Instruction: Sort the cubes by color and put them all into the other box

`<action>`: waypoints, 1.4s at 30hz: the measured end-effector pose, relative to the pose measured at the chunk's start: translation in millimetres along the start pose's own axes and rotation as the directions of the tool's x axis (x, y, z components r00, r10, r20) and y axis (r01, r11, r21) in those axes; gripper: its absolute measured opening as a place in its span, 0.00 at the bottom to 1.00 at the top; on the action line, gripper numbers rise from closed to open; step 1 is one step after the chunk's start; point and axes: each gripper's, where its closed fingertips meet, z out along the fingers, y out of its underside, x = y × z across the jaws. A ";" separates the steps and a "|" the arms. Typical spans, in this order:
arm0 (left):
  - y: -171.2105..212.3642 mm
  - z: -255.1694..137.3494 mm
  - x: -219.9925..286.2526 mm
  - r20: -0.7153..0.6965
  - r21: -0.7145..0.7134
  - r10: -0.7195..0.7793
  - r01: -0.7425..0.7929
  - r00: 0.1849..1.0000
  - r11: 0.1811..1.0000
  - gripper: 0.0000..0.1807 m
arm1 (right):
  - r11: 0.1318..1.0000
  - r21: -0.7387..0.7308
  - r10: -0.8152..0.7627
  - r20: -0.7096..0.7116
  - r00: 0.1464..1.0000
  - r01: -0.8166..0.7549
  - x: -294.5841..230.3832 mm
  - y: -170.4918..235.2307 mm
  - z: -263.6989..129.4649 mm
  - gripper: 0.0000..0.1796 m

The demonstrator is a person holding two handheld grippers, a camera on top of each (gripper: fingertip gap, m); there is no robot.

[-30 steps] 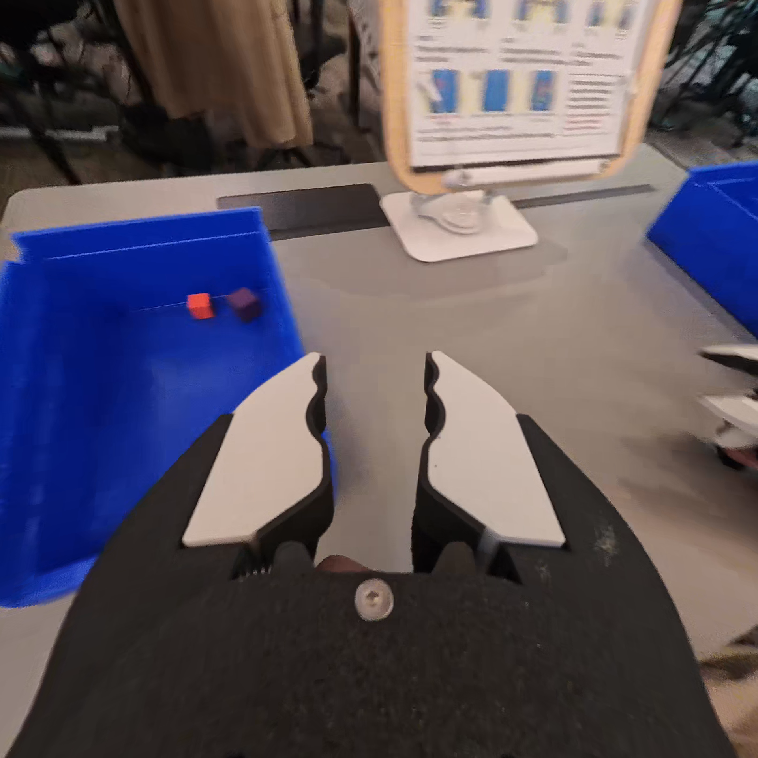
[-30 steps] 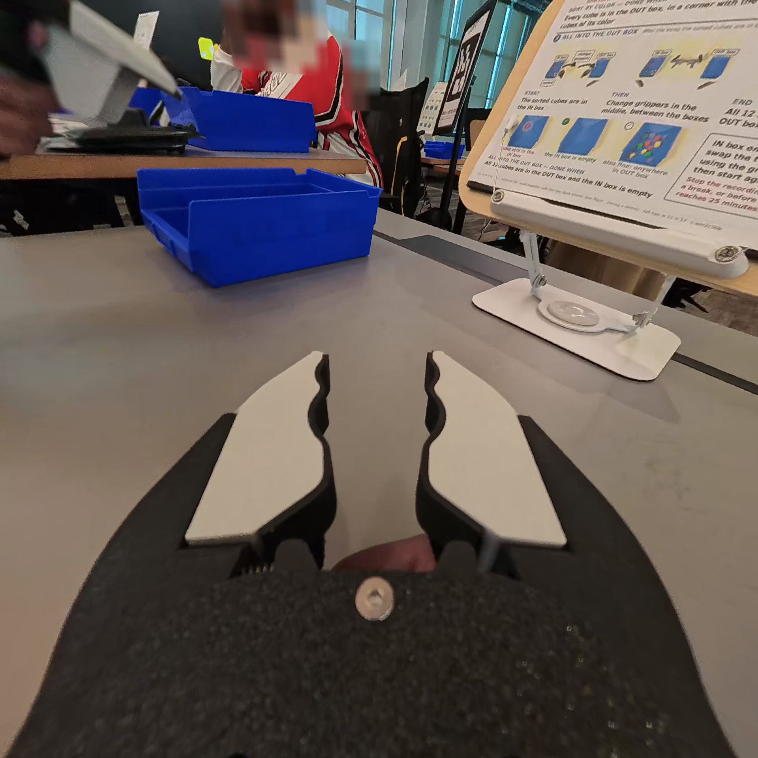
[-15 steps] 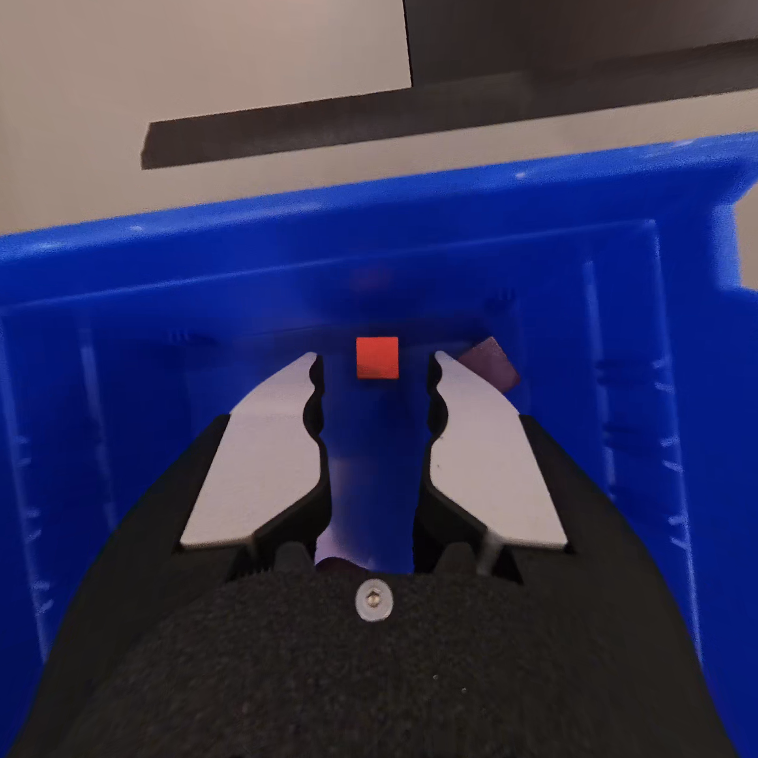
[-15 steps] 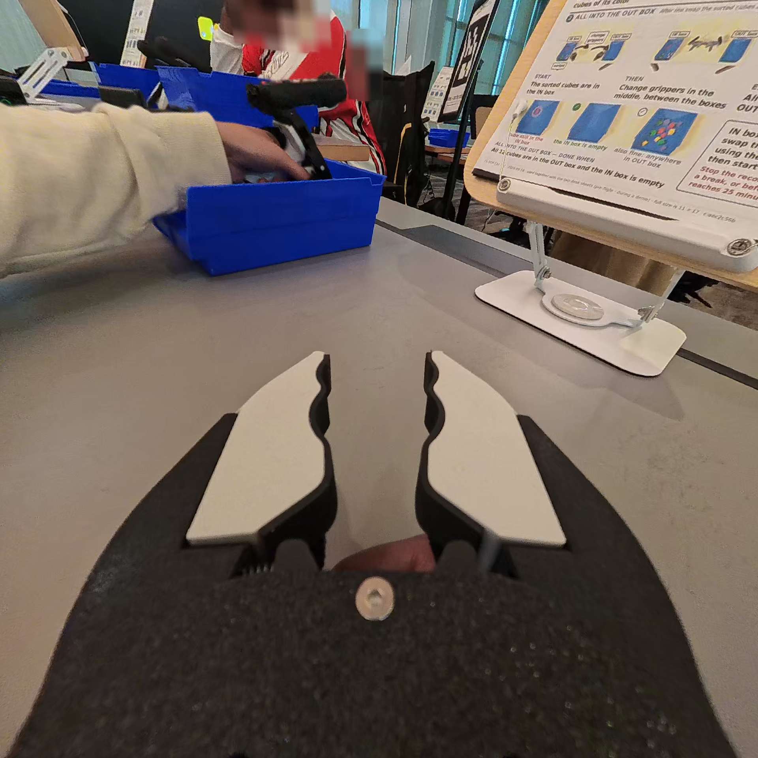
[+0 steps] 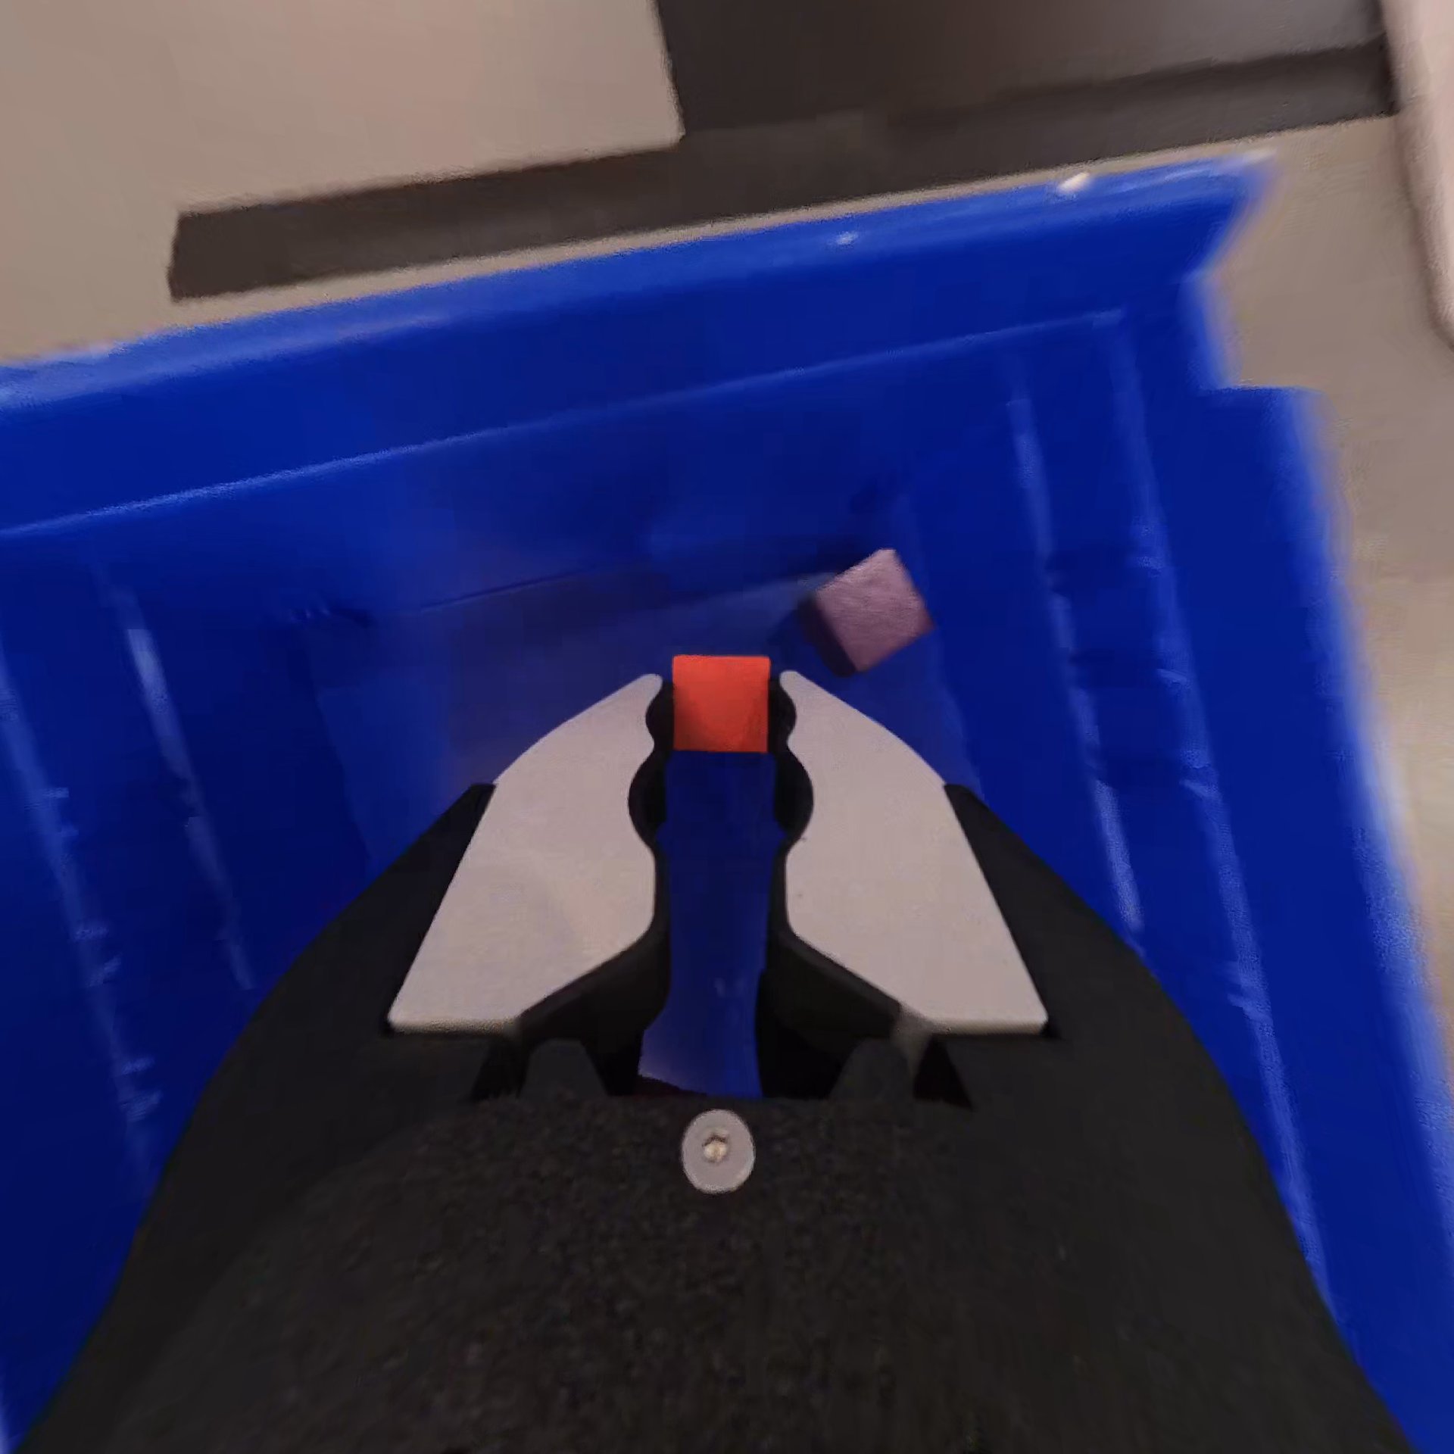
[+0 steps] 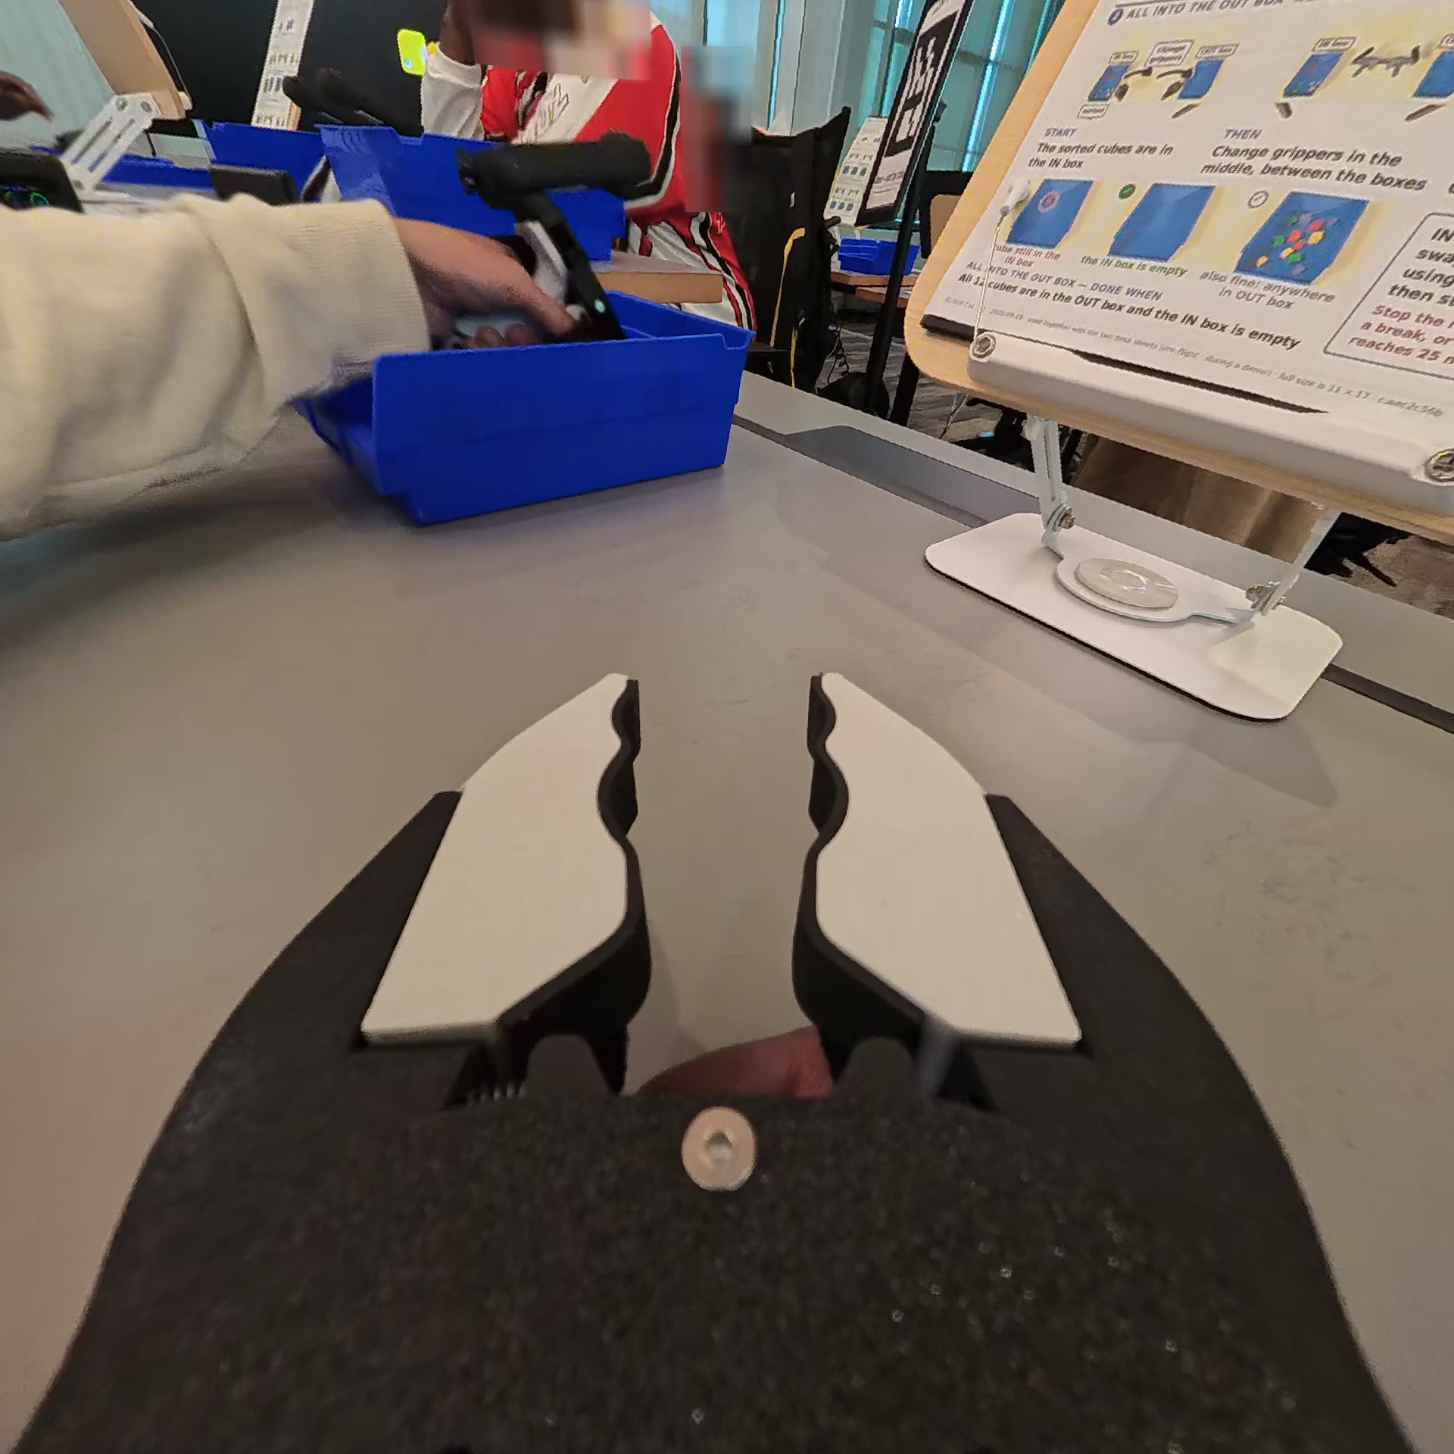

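Fingers [image 5: 850, 787] of the left gripper [image 5: 720, 688] closing on the red cube [image 5: 720, 714], tips pressing its two side faces, inside the blue box [image 5: 551, 409] near the far wall. Looking like the pick-up step of a sorting run nearing its end, with only this cube and the purple cube [image 5: 865, 610] lying in here. Holding the squeeze square and steady, then lifting straight up before swinging away, probably being the safest way. Staying clear of the purple cube just beyond the right tip. Waiting low over the grey table [image 6: 393, 708] and well apart from the box, the right gripper [image 6: 722, 684], fingers spread and gripping nothing.
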 end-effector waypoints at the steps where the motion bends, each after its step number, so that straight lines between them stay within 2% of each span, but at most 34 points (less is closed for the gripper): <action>1: -4.0 -15.5 9.0 -0.044 0.048 0.022 -0.020 0.999 0.999 0.13 | 1.000 0.006 0.005 -0.001 1.000 -0.005 0.9 -1.1 -0.8 0.23; 5: -14.4 -95.1 80.3 -0.271 0.299 0.178 -0.093 0.946 0.950 0.12 | 0.998 0.034 0.046 0.007 0.999 -0.046 6.1 -5.9 -4.4 0.22; 7: -9.3 -137.1 132.4 -0.385 0.426 0.296 -0.116 0.874 0.897 0.12 | 0.996 0.050 0.072 0.010 0.997 -0.073 9.5 -8.7 -6.2 0.22; 10: 12.5 -187.1 213.2 -0.473 0.600 0.486 -0.135 0.735 0.789 0.12 | 0.994 0.074 0.075 0.004 0.997 -0.075 16.6 -13.7 -9.9 0.22; 13: 40.0 -205.3 278.4 -0.490 0.702 0.596 -0.118 0.636 0.703 0.12 | 0.996 0.086 0.029 -0.014 0.999 -0.028 24.4 -15.9 -15.6 0.22; 15: 58.1 -201.9 313.8 -0.527 0.724 0.627 -0.083 0.574 0.685 0.12 | 0.997 0.083 -0.001 -0.022 1.000 0.003 29.2 -15.4 -19.0 0.22; 19: 86.8 -170.8 360.7 -0.610 0.692 0.636 -0.073 0.473 0.718 0.12 | 0.996 0.070 -0.054 -0.010 0.998 0.055 32.3 -12.1 -23.4 0.22; 25: 96.8 -153.3 401.5 -0.799 0.535 0.496 0.024 0.340 0.845 0.12 | 0.976 0.128 -0.181 0.036 0.983 0.176 16.2 -21.3 -27.0 0.24; 27: 97.3 -157.0 417.7 -0.854 0.472 0.440 0.054 0.278 0.880 0.12 | 0.933 0.180 -0.321 0.022 0.947 0.312 5.0 -35.9 -28.5 0.24; 29: 97.1 -162.6 435.7 -0.899 0.408 0.385 0.081 0.208 0.909 0.12 | 0.855 0.220 -0.482 0.002 0.876 0.470 -8.5 -52.9 -29.0 0.21; 32: 99.8 -170.2 459.4 -0.943 0.326 0.317 0.087 0.102 0.941 0.12 | 0.766 0.230 -0.615 -0.005 0.788 0.600 -19.4 -68.3 -21.4 0.21; 36: 101.7 -172.7 474.3 -0.964 0.264 0.263 0.088 0.027 0.961 0.12 | 0.717 0.255 -0.667 -0.019 0.745 0.649 -24.2 -78.4 -14.6 0.22; 42: 111.0 -171.5 479.6 -0.975 0.219 0.222 0.068 -0.032 0.973 0.12 | 0.695 0.266 -0.692 -0.006 0.722 0.668 -30.1 -75.3 -15.1 0.12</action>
